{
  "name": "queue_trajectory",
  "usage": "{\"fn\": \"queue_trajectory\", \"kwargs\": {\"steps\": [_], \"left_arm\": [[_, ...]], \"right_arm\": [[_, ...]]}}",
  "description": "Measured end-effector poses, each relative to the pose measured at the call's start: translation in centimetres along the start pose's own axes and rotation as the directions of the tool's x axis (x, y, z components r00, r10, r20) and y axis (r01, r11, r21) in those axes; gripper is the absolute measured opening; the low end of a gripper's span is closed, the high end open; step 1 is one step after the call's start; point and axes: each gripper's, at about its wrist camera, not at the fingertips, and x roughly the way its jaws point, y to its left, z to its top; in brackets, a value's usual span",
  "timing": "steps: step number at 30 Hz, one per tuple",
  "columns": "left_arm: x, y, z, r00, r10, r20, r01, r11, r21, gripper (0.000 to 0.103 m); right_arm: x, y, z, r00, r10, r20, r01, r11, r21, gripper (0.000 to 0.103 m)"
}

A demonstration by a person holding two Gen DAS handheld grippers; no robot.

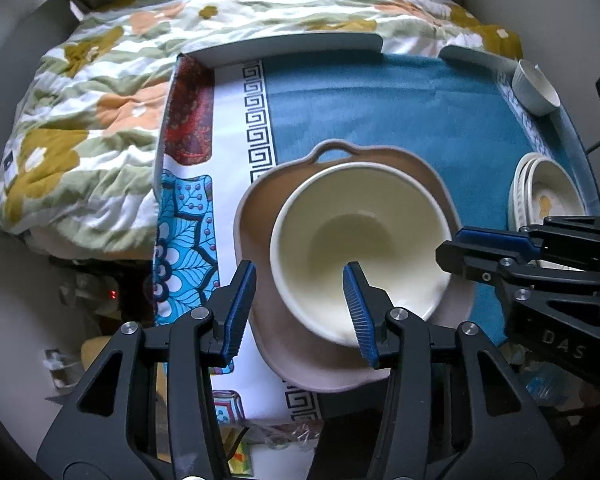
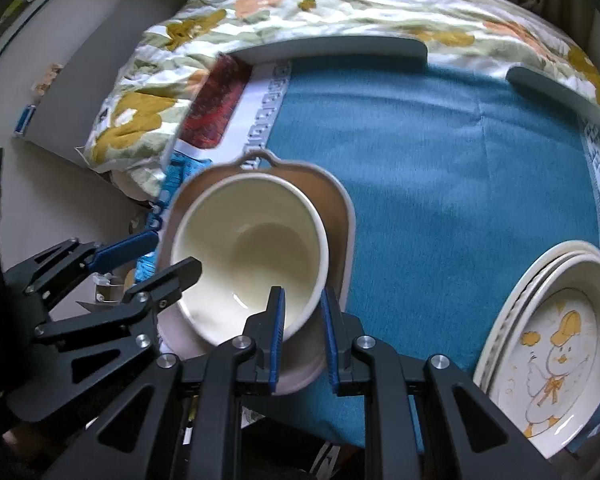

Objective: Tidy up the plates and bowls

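Note:
A cream bowl (image 1: 360,240) sits on a tan plate with a loop handle (image 1: 260,216) on the blue cloth. My left gripper (image 1: 300,312) is open, its jaws straddling the bowl's near-left rim, one finger inside the bowl. My right gripper (image 2: 302,340) straddles the bowl's (image 2: 252,248) near-right rim over the tan plate (image 2: 340,216), its jaws narrowly parted around the wall; contact is unclear. A stack of cream plates (image 2: 556,340) with a duck drawing lies at the right, also in the left wrist view (image 1: 540,196).
A small white ribbed cup (image 1: 534,86) stands at the table's far right. Grey raised rims (image 1: 292,46) edge the table's far side. A floral quilt (image 1: 92,112) lies beyond and to the left. Clutter lies on the floor below the near edge.

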Motion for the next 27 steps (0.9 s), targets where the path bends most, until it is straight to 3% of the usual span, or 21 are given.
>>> {"fn": "queue_trajectory", "kwargs": {"steps": [6,12,14,16,17,20,21,22,24,27], "left_arm": [[-2.8,-0.7,0.3,0.999,0.01,0.053,-0.007,0.998,-0.06,0.042],[-7.5,-5.1,1.9,0.988,-0.006,0.155,0.016,0.998,-0.063,0.043],[-8.9,-7.4,2.8,0.98,-0.024,0.197,0.034,0.998,-0.049,0.055],[-10.1,-9.9,4.0,0.968,-0.036,0.25,0.045,0.999,-0.03,0.091],[-10.5,-11.0,4.5,0.961,-0.038,0.272,0.046,0.999,-0.022,0.095],[-10.5,-15.2,6.8,0.954,-0.058,0.294,0.056,0.998,0.014,0.098],[-10.3,-16.6,7.7,0.955,-0.068,0.29,0.063,0.998,0.026,0.098],[-10.0,-17.9,8.4,0.954,-0.08,0.289,0.072,0.997,0.039,0.098],[-9.4,-20.7,10.2,0.952,-0.106,0.289,0.09,0.994,0.07,0.098],[-8.5,-24.7,12.8,0.947,-0.144,0.289,0.119,0.988,0.103,0.098]], "right_arm": [[-3.1,-0.5,-0.1,0.998,0.023,0.059,-0.02,0.999,-0.044,0.017],[-8.9,-4.3,-0.9,0.983,0.065,0.174,-0.058,0.997,-0.05,0.019],[-11.1,-6.3,-1.2,0.974,0.064,0.215,-0.056,0.998,-0.042,0.03],[-13.4,-8.9,-1.6,0.965,0.056,0.256,-0.053,0.998,-0.018,0.056],[-14.5,-10.5,-1.9,0.96,0.048,0.276,-0.048,0.999,-0.005,0.06],[-16.9,-14.7,-2.7,0.952,-0.001,0.307,-0.011,0.999,0.035,0.062],[-17.4,-16.0,-2.9,0.95,-0.015,0.312,0.0,0.999,0.047,0.067],[-18.1,-17.5,-3.2,0.947,-0.032,0.319,0.013,0.998,0.062,0.081],[-19.2,-20.4,-3.7,0.94,-0.062,0.334,0.035,0.996,0.086,0.096],[-20.7,-23.9,-3.9,0.925,-0.102,0.365,0.069,0.992,0.102,0.096]]}}
